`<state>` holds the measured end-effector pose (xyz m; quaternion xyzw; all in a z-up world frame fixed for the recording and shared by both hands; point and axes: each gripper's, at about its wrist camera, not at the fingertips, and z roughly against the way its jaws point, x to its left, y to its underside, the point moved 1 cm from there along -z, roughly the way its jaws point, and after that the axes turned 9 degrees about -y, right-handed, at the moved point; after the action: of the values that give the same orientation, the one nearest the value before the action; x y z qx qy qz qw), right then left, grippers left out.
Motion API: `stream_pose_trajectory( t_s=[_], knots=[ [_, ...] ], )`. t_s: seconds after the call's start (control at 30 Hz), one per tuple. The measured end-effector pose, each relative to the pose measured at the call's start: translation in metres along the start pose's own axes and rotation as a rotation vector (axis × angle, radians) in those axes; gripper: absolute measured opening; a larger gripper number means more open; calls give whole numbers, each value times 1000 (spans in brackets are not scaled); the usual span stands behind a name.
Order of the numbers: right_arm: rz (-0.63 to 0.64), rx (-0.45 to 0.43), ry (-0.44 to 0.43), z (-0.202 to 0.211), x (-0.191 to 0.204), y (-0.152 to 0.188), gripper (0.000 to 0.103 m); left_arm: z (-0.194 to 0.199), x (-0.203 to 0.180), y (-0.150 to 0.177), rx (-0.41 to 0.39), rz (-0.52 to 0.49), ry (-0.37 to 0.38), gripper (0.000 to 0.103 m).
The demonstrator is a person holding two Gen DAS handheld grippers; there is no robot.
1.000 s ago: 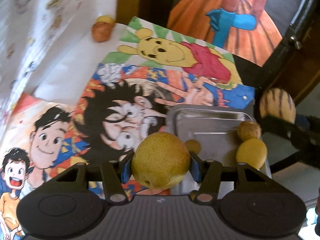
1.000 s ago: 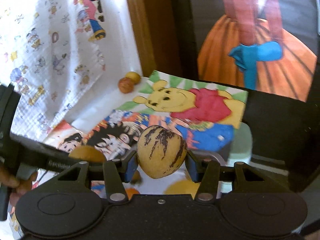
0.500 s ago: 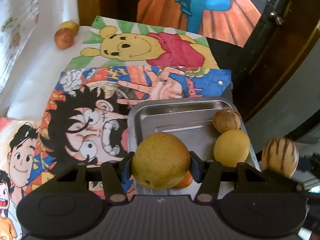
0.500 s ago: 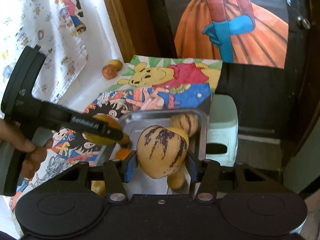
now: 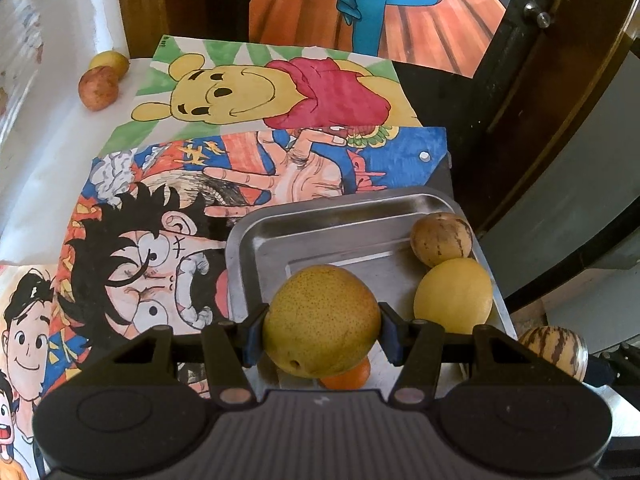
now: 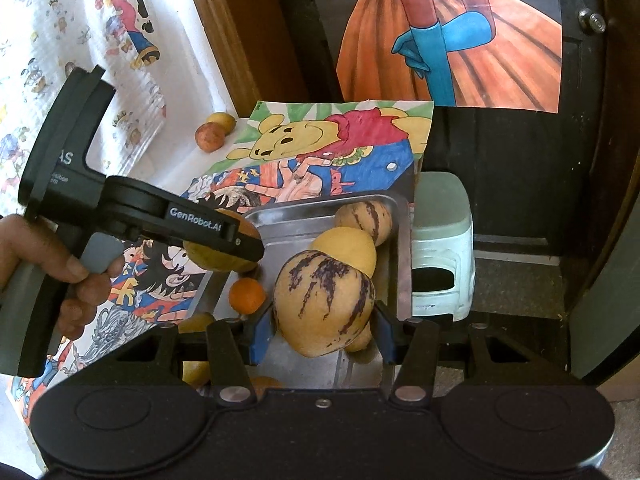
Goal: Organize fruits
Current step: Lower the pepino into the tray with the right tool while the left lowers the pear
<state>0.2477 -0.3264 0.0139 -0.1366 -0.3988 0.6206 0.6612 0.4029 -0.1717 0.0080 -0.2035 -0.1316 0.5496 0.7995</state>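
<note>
Over the steel tray, the left gripper clamps a speckled pear above an orange; releasing there risks a roll-off. Rightward, the right gripper grips a striped melon above the crowded yellow fruit, risking collision.

Two grippers. One metal tray. Two striped melons. One speckled pear. One yellow lemon. One orange. Two small fruits apart at the table's far corner. One stool.
</note>
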Motion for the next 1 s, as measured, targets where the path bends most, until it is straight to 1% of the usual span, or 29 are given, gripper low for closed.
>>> stream_pose_trajectory(
  t_s=[0.47,1.0],
  knots=[
    [-9,55,-25,-15,8,6,53,-12,-3,-9,7,-31,-4,60],
    [-32,125,-11,-37,9,5,53,-28,-10,-24,10,-89,-16,60]
  ],
)
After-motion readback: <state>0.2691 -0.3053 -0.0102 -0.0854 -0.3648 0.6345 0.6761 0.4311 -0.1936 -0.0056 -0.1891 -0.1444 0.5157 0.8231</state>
